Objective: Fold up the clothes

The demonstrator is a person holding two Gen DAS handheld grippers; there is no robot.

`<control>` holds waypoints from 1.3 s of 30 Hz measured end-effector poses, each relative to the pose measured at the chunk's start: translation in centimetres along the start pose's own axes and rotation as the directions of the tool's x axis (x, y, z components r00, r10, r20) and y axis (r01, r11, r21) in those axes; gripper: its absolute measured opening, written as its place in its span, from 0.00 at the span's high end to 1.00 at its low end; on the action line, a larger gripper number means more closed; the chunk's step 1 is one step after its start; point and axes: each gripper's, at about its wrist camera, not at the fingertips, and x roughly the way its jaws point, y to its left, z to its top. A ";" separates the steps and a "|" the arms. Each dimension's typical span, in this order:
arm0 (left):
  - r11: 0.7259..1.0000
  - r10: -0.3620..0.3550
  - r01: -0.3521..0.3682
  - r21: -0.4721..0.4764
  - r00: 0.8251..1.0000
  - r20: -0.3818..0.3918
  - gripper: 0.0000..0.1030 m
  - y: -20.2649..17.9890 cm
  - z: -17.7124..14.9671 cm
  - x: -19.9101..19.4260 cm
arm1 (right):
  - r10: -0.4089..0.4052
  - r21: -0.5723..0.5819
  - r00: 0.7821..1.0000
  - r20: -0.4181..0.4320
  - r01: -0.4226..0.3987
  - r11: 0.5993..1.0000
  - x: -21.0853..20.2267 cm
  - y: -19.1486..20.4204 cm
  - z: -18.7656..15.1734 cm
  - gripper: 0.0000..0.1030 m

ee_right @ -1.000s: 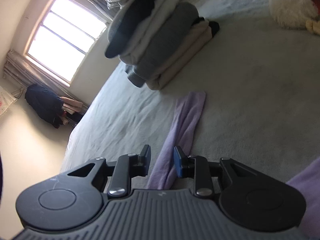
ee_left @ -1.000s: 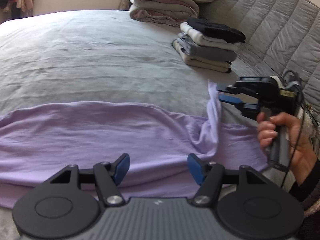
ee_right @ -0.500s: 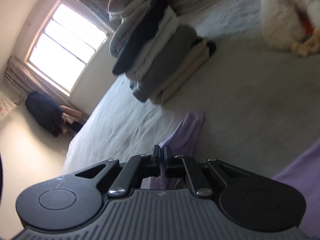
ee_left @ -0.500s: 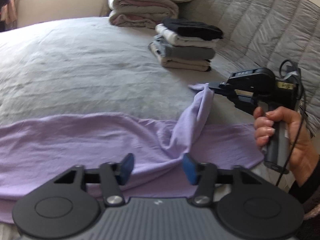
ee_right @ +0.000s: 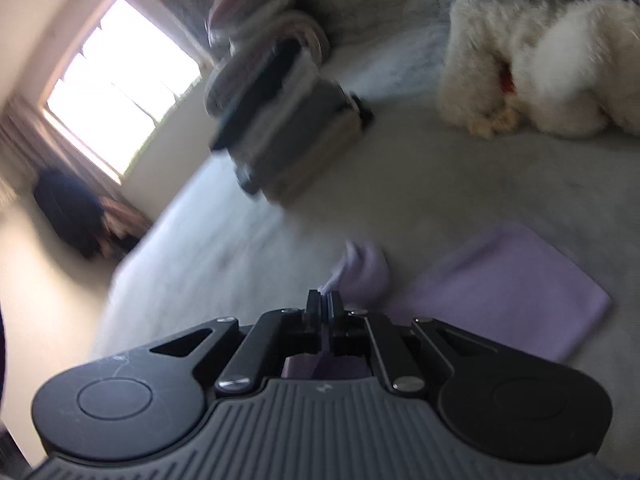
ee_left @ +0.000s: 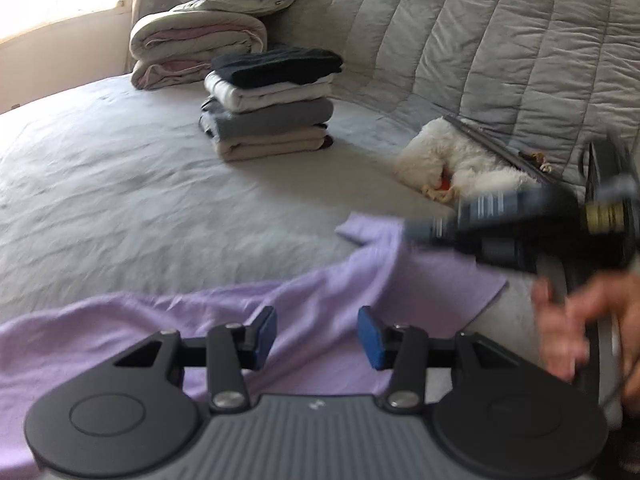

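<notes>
Since a second ago, right gripper clamps the lilac shirt sleeve, lifting it; left gripper hovers, fingers apart, over the bed.

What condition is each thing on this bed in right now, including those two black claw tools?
Lilac garment: spread across the bed, one corner lifted.
Right gripper: shut on that corner.
Left gripper: jaws apart above the garment, gripping nothing.
Stack of clothes: folded, neatly piled.
Duvet: rolled, pillows on top.
White plush toy: lying by the quilted headboard.
</notes>
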 end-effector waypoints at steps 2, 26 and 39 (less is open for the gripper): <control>1.000 -0.016 0.016 -0.011 1.000 -0.011 0.56 0.0 0.9 0.6 | -0.031 -0.022 0.999 -0.044 0.030 0.999 0.4 -0.5 -0.7 0.95; 0.980 -0.149 0.123 -0.158 0.975 -0.164 0.72 -0.6 1.8 9.2 | -0.057 -0.209 0.998 -0.036 0.048 0.977 3.4 -0.1 0.9 0.96; 0.990 -0.122 0.106 -0.090 0.975 -0.186 0.72 -0.9 3.6 9.8 | -0.128 -0.049 0.990 0.057 0.131 0.990 -3.5 -1.9 0.5 0.96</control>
